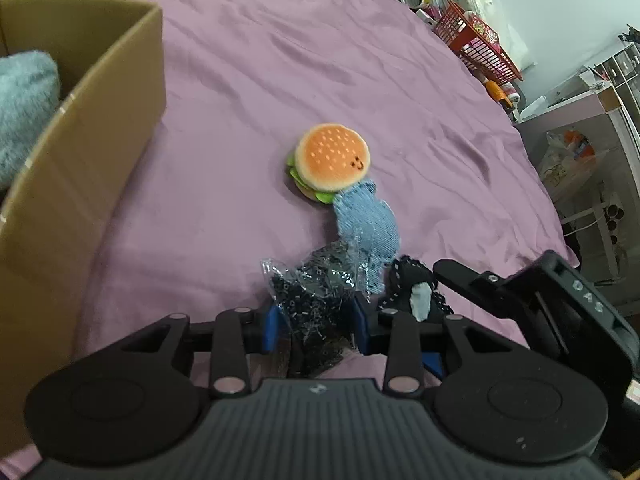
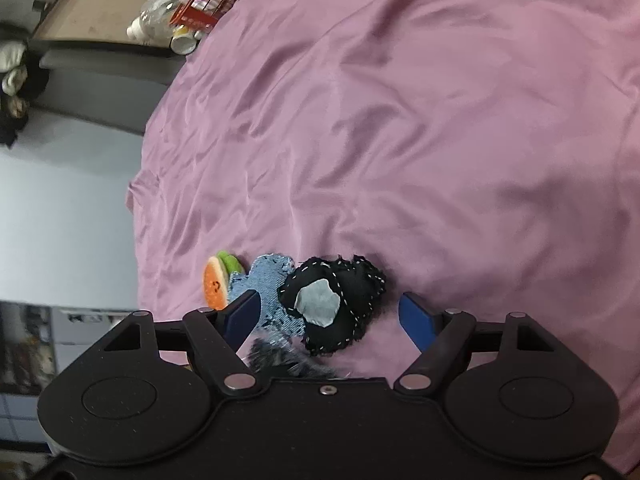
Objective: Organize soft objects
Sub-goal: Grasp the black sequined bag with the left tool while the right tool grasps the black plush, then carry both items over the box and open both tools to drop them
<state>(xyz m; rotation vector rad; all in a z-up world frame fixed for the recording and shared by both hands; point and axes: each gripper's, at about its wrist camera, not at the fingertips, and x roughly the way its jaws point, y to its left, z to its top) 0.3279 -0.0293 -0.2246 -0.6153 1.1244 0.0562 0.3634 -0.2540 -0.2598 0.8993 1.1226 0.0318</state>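
Note:
A burger plush [image 1: 332, 162] lies on the purple bedsheet [image 1: 280, 60], and a blue denim plush [image 1: 368, 228] touches its near side. My left gripper [image 1: 318, 324] is shut on a clear bag of black sparkly material [image 1: 316, 292], which fills the gap between the blue pads. A black plush with white stitching and a grey patch [image 2: 332, 304] lies between the pads of my right gripper [image 2: 331, 316], which stands open around it without touching. In the right wrist view the denim plush [image 2: 264, 284] and the burger plush [image 2: 218, 284] lie to the left of it.
An open cardboard box [image 1: 100, 128] stands at the left with a grey fluffy item [image 1: 24, 108] inside. A red basket [image 1: 476, 40] and bottles crowd the bed's far right edge. Shelves [image 1: 592, 152] stand beyond the bed on the right.

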